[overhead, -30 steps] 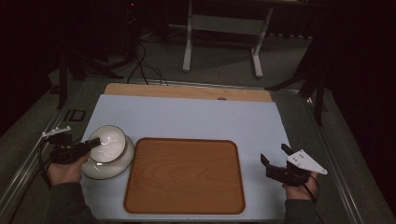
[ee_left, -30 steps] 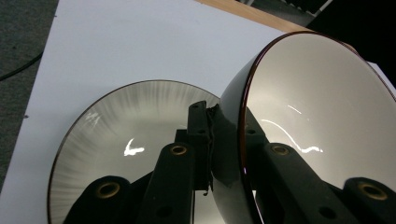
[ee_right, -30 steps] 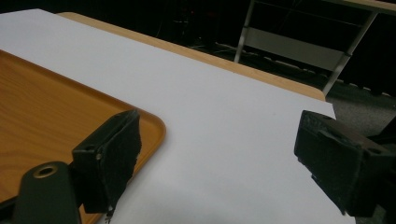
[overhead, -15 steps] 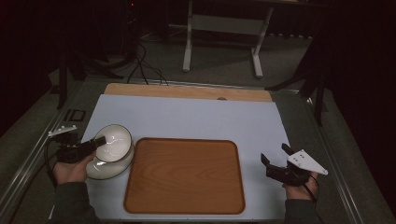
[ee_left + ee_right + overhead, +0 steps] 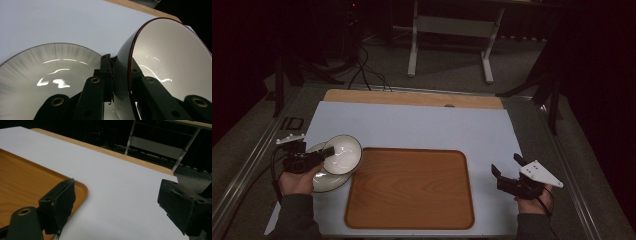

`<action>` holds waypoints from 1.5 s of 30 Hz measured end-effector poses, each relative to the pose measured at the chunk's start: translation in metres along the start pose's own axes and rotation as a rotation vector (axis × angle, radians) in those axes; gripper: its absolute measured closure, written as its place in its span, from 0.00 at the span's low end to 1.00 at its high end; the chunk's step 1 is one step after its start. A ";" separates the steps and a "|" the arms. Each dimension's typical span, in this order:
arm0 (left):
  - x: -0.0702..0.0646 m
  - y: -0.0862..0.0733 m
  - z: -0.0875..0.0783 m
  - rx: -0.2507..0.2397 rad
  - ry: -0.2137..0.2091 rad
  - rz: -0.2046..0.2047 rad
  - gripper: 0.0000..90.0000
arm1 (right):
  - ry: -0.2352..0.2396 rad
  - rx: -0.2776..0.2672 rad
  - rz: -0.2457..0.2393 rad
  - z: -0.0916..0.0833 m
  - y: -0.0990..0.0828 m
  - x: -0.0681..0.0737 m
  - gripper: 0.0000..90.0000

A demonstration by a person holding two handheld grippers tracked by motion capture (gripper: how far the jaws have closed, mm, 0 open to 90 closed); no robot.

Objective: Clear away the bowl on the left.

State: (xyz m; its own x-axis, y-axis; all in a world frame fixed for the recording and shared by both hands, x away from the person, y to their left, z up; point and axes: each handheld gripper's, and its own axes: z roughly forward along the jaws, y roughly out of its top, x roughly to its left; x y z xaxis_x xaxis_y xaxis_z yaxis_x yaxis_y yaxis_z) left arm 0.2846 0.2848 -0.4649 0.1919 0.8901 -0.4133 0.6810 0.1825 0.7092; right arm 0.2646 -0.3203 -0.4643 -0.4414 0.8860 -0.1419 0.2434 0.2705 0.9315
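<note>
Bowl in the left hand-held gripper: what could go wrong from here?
1. The left hand-held gripper pinches the bowl only by its rim, with the bowl tilted; it might slip or swing out of the grip.
2. The bowl hangs right above the plate; a drop could chip both.
3. On the way to the wooden tray, the bowl's low edge might catch the tray's raised rim.

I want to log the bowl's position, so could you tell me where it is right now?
In the high view the bowl is at the table's left, tilted, its rim gripped by the left claw, over the plate and beside the wooden tray.
</note>
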 end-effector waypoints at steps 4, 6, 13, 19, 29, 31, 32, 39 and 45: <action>-0.005 0.000 0.004 0.010 -0.006 0.013 0.90 | 0.000 -0.001 -0.001 0.000 0.000 0.000 0.16; -0.008 0.000 0.005 0.012 -0.007 0.020 0.90 | 0.001 -0.001 0.000 0.000 0.000 0.000 0.16; -0.017 0.000 0.009 0.017 -0.019 0.034 0.90 | 0.001 -0.001 -0.001 0.000 0.000 0.000 0.16; -0.023 -0.001 0.012 0.022 -0.025 0.043 0.90 | 0.002 -0.001 -0.001 0.000 0.000 0.000 0.16; -0.037 -0.002 0.020 0.034 -0.042 0.082 0.90 | 0.003 -0.002 -0.001 0.000 0.000 0.000 0.16; -0.041 -0.002 0.021 0.036 -0.045 0.092 0.90 | 0.003 -0.003 -0.002 0.000 0.000 0.000 0.16; -0.043 -0.002 0.022 0.035 -0.047 0.092 0.90 | 0.003 -0.003 -0.003 0.000 0.000 0.000 0.16; -0.054 -0.004 0.031 0.054 -0.056 0.124 0.90 | 0.003 -0.003 -0.002 0.000 0.000 0.000 0.16; -0.064 -0.005 0.038 0.069 -0.066 0.152 0.90 | 0.003 -0.002 -0.002 0.000 0.000 0.000 0.16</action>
State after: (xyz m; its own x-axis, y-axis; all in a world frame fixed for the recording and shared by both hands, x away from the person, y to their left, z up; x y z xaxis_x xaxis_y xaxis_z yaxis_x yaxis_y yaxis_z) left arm 0.2953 0.2107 -0.4637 0.3406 0.8757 -0.3424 0.6868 0.0170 0.7267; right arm 0.2649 -0.3200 -0.4643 -0.4447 0.8842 -0.1428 0.2406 0.2715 0.9319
